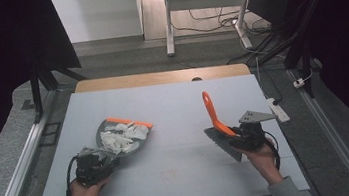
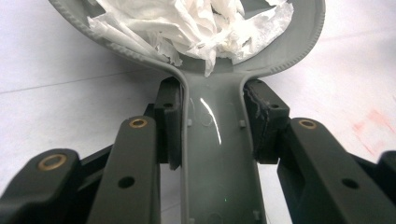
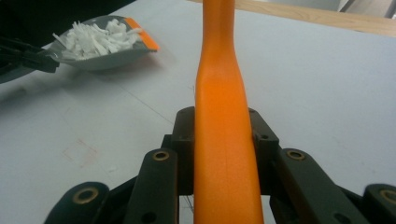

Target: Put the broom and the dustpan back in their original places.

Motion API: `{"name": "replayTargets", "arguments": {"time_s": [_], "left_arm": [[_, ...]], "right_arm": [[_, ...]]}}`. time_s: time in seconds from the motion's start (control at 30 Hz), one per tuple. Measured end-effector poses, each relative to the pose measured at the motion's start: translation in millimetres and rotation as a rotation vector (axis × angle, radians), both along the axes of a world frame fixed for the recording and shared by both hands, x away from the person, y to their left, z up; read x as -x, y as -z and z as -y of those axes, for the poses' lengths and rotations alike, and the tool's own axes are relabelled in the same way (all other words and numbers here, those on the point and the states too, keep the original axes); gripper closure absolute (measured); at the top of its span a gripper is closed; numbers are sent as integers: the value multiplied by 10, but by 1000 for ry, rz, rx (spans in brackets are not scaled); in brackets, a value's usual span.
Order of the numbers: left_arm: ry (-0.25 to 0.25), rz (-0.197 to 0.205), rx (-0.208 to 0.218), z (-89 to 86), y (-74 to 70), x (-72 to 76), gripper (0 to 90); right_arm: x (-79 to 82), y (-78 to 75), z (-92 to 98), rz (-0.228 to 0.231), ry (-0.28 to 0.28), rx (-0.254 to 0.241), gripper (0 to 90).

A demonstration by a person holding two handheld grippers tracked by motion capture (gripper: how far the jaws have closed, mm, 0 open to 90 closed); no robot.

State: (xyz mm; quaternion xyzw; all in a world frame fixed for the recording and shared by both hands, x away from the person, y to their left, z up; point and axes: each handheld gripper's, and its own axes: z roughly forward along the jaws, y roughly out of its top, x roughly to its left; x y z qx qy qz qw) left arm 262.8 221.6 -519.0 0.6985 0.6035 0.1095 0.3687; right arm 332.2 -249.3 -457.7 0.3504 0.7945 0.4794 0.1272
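Item, table's left: left gripper point(image 1: 101, 163), held in the person's left hand point(image 1: 84, 192), jaws clamped on the grey handle of a dustpan point(image 1: 125, 136). The left gripper view shows both pads point(image 2: 170, 122) pressed flat against the handle's sides, a detail too small to read from the high view. Dustpan: grey body, orange front lip, resting on the pale table point(image 1: 173, 103) left of centre, loaded with torn white paper scraps point(image 1: 119, 137); the left gripper view shows the scraps crumpled against the pan's ribbed rear wall. Item, table's right: right gripper point(image 1: 235, 136), in the right hand point(image 1: 263, 160), jaws clenched on the orange handle of a hand brush point(image 1: 218, 125). The high view shows the handle slanting up and away, with the dark bristle head low beside the gripper; the right gripper view shows the handle running up between its pads, and the loaded dustpan farther off at upper left. Dustpan and brush lie well apart.
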Motion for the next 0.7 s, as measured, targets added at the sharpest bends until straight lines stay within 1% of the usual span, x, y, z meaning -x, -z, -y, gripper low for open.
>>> {"name": "replayTargets", "arguments": {"time_s": [0.07,0.13,0.17,0.27,0.37,0.53,0.7], "left_arm": [[-45,0,-5,9,21,-19,608],[-72,1,6,10,38,-37,607],[-81,4,5,16,45,-45,608],[-105,1,-6,31,64,-68,607],[-134,-4,0,25,85,-75,607],[-174,-7,12,9,99,-77,606],[-204,-5,16,23,112,-89,606]], "right_arm": [[-8,20,39,0,19,13,703],[-22,34,84,-15,37,4,703],[-28,42,103,-18,41,2,703],[-34,68,138,-27,46,7,703],[-27,93,161,-43,44,0,703],[-4,138,205,-87,59,-25,703],[53,175,202,-104,46,-23,703]]}}
